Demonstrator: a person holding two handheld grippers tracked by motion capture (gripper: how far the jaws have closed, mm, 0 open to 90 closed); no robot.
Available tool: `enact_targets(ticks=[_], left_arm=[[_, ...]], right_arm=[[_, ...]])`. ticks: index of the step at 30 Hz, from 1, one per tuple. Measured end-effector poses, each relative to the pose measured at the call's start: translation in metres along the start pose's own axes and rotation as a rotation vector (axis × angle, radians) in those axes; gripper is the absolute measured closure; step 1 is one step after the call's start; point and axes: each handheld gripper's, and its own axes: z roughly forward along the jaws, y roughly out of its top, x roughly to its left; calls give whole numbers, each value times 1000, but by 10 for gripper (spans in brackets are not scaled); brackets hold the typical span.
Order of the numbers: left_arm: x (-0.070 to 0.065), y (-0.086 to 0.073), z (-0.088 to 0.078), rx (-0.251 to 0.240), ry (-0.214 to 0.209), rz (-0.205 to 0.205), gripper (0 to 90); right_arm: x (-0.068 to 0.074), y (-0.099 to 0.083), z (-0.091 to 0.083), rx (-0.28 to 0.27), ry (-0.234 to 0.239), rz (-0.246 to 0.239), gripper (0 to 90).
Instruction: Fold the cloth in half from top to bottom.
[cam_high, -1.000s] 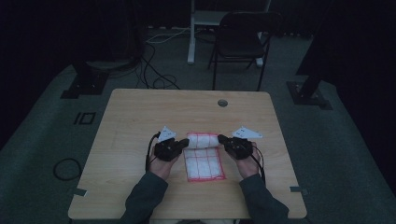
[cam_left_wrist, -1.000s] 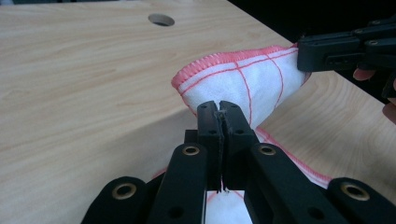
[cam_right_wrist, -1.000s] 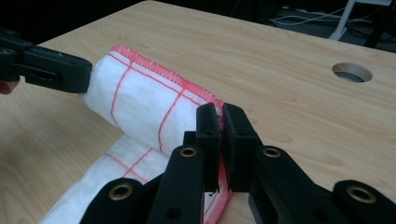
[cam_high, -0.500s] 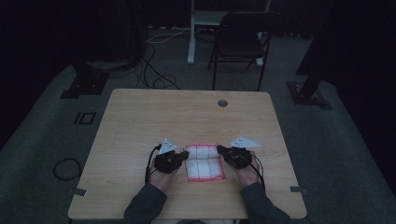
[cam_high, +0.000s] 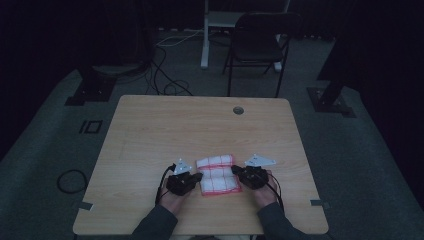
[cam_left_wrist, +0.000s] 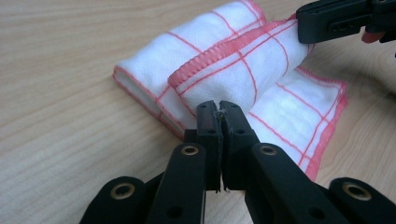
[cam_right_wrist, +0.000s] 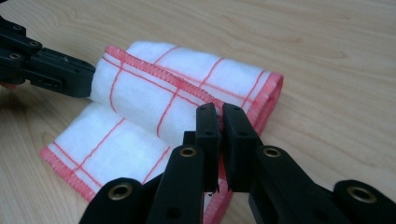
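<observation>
The high view looks forward and down from above the person's side onto the whole pale wooden worktop. Each gripper view rides low and close behind its black jaws, both sharing the folded white red-checked cloth from opposite ends.

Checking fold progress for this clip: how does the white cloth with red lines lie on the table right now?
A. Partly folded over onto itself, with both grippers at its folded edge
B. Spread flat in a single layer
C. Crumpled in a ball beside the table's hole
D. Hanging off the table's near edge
A: the cloth lies doubled over itself on the table, with the left gripper and the right gripper shut on its folded edge.
</observation>
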Motion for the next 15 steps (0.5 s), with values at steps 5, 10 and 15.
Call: enact_targets(ticks=[5,10,15], left_arm=[[4,5,-8,-42,16,-19,824],[21,19,-15,-98,49,-71,822],[37,30,-4,-51,37,-101,814]], right_arm=[[0,-3,0,5,-1,3,865],[1,-3,0,6,-2,1,863],[1,-4,0,4,1,6,860]])
